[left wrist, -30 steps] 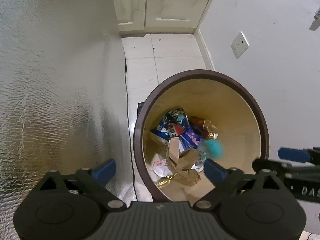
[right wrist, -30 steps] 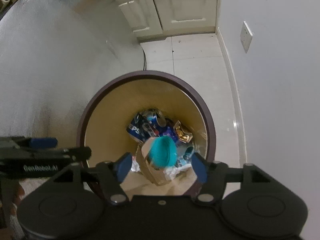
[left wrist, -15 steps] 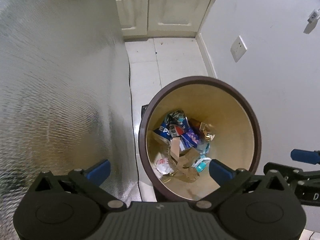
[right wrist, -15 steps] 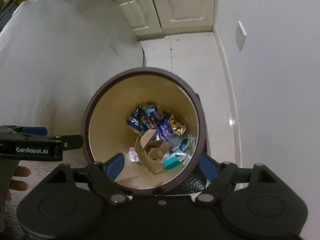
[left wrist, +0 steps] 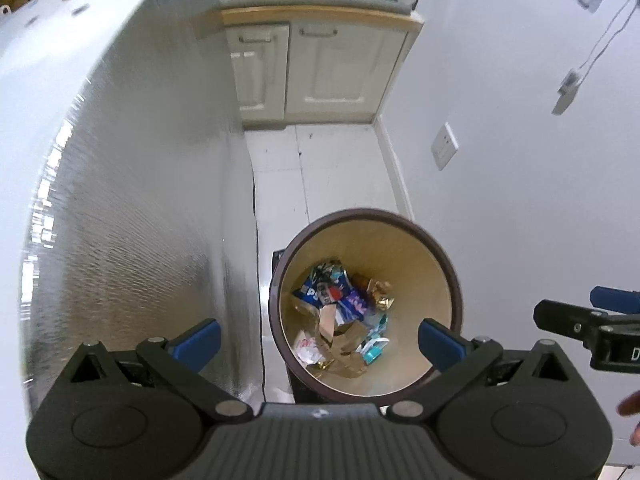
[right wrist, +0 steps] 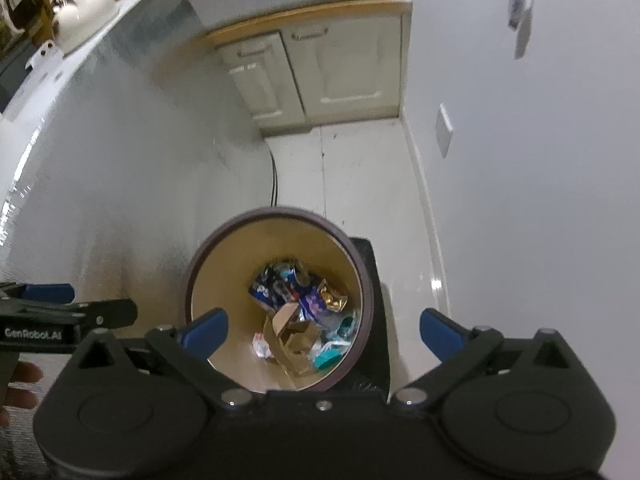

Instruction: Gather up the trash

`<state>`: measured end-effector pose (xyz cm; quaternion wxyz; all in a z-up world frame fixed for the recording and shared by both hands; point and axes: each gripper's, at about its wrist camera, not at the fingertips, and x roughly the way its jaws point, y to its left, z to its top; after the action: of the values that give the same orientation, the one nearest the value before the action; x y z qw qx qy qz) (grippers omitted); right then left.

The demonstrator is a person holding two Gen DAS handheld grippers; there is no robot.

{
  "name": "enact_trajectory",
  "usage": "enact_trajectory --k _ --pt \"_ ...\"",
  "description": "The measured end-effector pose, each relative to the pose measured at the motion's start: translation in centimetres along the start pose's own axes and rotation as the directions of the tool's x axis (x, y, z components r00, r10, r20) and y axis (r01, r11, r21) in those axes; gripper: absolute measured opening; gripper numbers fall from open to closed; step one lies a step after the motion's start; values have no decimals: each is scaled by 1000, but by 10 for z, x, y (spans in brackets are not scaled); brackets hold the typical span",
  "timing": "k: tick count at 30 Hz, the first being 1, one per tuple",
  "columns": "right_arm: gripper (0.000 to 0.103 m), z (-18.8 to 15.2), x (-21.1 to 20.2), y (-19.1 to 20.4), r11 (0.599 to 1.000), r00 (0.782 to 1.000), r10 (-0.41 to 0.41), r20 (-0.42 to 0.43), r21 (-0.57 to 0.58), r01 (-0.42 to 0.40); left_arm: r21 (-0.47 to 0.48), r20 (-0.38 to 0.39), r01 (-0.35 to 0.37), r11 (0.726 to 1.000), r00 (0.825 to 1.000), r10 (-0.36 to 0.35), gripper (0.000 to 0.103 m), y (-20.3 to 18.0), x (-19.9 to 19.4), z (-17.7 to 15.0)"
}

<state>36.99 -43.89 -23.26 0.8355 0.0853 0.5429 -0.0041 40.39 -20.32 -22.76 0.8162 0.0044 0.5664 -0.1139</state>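
Observation:
A round bin with a dark brown rim (left wrist: 360, 211) (right wrist: 280, 210) stands on the floor below both grippers. Its beige inside holds trash (left wrist: 340, 312): a blue Pepsi can (right wrist: 264, 290), foil wrappers, torn cardboard (right wrist: 294, 336) and a teal cap (right wrist: 328, 357) (left wrist: 372, 354). My left gripper (left wrist: 318, 340) hangs open above the bin with nothing between its blue pads. My right gripper (right wrist: 322, 331) is above the bin too, its jaws opening wide and empty. Each gripper shows at the edge of the other's view: the right gripper (left wrist: 580, 316) and the left gripper (right wrist: 68, 312).
A tall silver textured appliance side (left wrist: 120, 220) stands close on the left of the bin. A white wall with a socket (left wrist: 444, 146) is on the right. Cream cabinets (left wrist: 320, 72) close the far end of the tiled floor (left wrist: 328, 168). A black cable (left wrist: 258, 280) runs down beside the bin.
The teal cap left the right gripper and now lies in the bin. The right jaws spread wider. Both grippers have risen, so the bin looks smaller.

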Motion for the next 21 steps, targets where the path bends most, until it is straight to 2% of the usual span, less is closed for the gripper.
enact_trajectory --k 11,21 --pt "103 -11 -76 13 1000 993 -16 114 5 16 25 120 -3 1000 993 0 103 6 -84 -17" --pt "103 -41 -138 35 1000 981 -10 195 7 9 13 203 2 1000 979 -4 103 23 -155 -60"
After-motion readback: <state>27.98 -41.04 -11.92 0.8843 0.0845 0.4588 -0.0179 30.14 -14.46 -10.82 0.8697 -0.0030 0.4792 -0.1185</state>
